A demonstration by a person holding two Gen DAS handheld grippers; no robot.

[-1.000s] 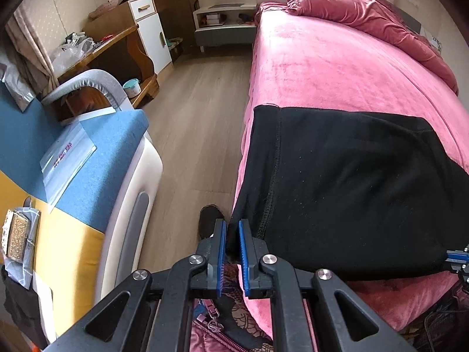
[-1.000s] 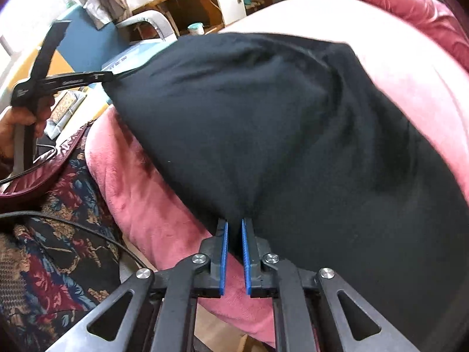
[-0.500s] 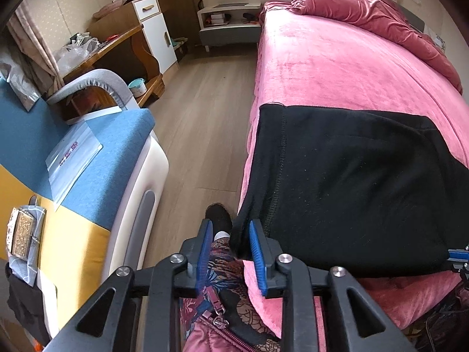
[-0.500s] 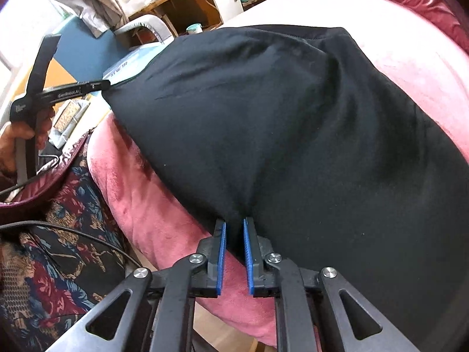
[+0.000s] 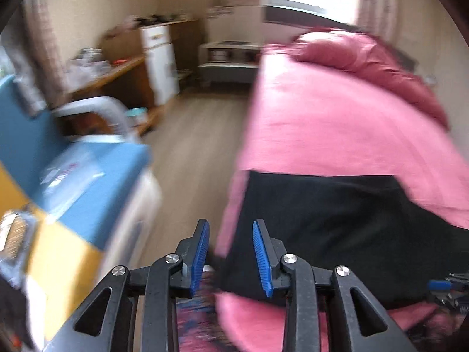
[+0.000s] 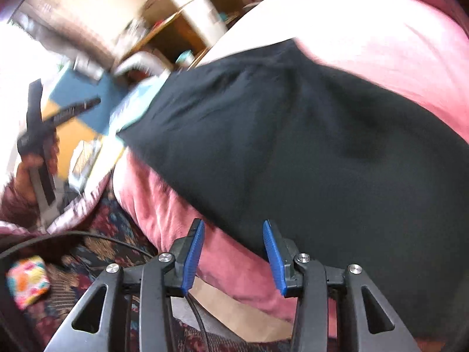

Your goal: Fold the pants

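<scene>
Both grippers have let go of the pants since a second ago and pulled back off the near edge, so the cloth now lies on its own.

Left wrist view: the left gripper has its blue pads apart and still spreading, with nothing pinched between them. Behind the gap you see the corner of the black pants and the edge of the pink bed where it drops to the wood floor. The pants lie flat across the near part of the bed as a broad dark rectangle, their left edge hanging right at the side of the mattress. A blue and yellow chair sits across the gap.

Right wrist view: the right gripper is also opening, pads clear of the cloth, only bedspread and a bit of pants hem showing behind them. The other gripper is off to the left in the person's hand.

My read: one fold is just laid down and released. Next probably means regrabbing an end or side and carrying it over for another fold, both hands together.

Hard to see stuff: both views are smeared by motion, so seams and layers in the black cloth don't show, and I can't tell how many folds are stacked. The pants' right end runs out of the picture in both views.
</scene>
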